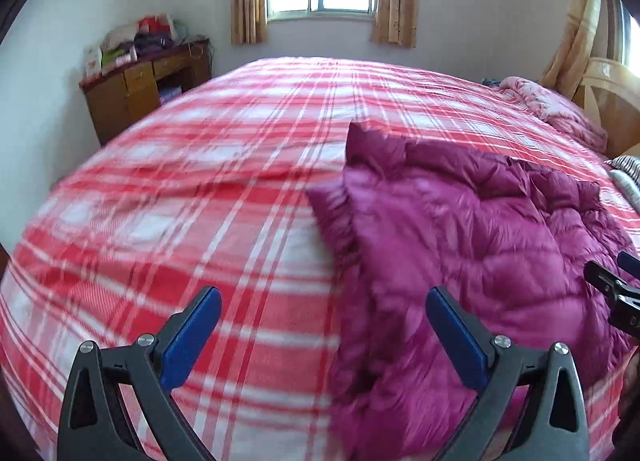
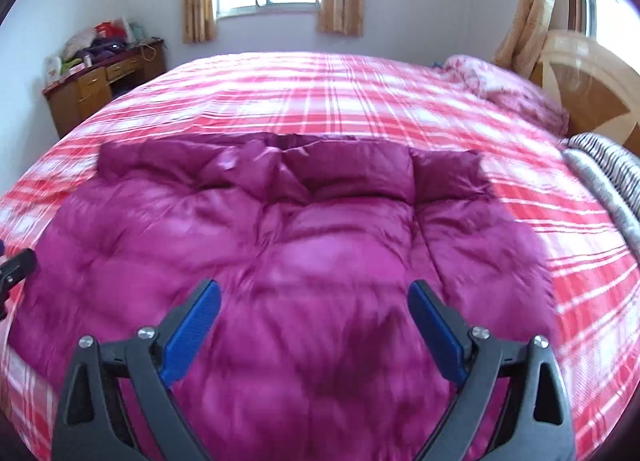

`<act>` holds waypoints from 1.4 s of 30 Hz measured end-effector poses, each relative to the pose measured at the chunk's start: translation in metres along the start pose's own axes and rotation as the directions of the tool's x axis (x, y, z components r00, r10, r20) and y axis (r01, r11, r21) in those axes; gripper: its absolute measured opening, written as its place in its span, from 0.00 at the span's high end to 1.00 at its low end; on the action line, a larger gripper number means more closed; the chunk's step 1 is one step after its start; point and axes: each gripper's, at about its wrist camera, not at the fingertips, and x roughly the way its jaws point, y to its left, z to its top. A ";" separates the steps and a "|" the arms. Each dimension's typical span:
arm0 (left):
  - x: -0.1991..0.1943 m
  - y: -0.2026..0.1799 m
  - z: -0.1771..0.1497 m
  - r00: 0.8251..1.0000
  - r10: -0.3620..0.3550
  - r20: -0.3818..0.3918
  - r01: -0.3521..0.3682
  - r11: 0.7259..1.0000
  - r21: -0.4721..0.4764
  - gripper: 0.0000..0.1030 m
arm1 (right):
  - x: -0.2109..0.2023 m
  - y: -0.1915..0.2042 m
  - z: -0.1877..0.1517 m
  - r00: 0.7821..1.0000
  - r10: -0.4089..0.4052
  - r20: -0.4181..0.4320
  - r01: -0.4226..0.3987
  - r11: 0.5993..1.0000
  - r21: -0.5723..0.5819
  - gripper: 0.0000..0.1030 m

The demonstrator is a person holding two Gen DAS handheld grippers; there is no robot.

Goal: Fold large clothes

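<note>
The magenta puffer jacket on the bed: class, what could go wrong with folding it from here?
1. The magenta puffer jacket is thick and slick-looking, so thin tongs may slip off.
2. Both tongs, left and right, are open and hold nothing.
3. The plaid sheet underneath could get pinched too.

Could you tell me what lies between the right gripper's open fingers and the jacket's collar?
Only the magenta puffer jacket itself; the right gripper hovers over its quilted body, as the right wrist view shows.
</note>
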 end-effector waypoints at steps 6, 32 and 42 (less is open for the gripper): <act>0.009 0.012 -0.024 0.980 -0.195 -0.042 0.189 0.976 -0.112 0.01 | -0.001 0.008 -0.029 0.999 -0.023 -0.025 0.022 0.999 -0.023 0.07; -0.069 -0.065 0.024 0.865 -0.482 0.142 0.464 0.874 0.144 0.89 | 0.017 0.008 -0.046 0.999 -0.004 -0.051 0.003 1.000 -0.029 0.04; -0.087 -0.114 0.038 0.822 -0.552 0.137 0.499 0.816 0.293 0.89 | -0.034 -0.063 -0.023 0.999 0.044 0.010 -0.045 0.992 0.115 0.14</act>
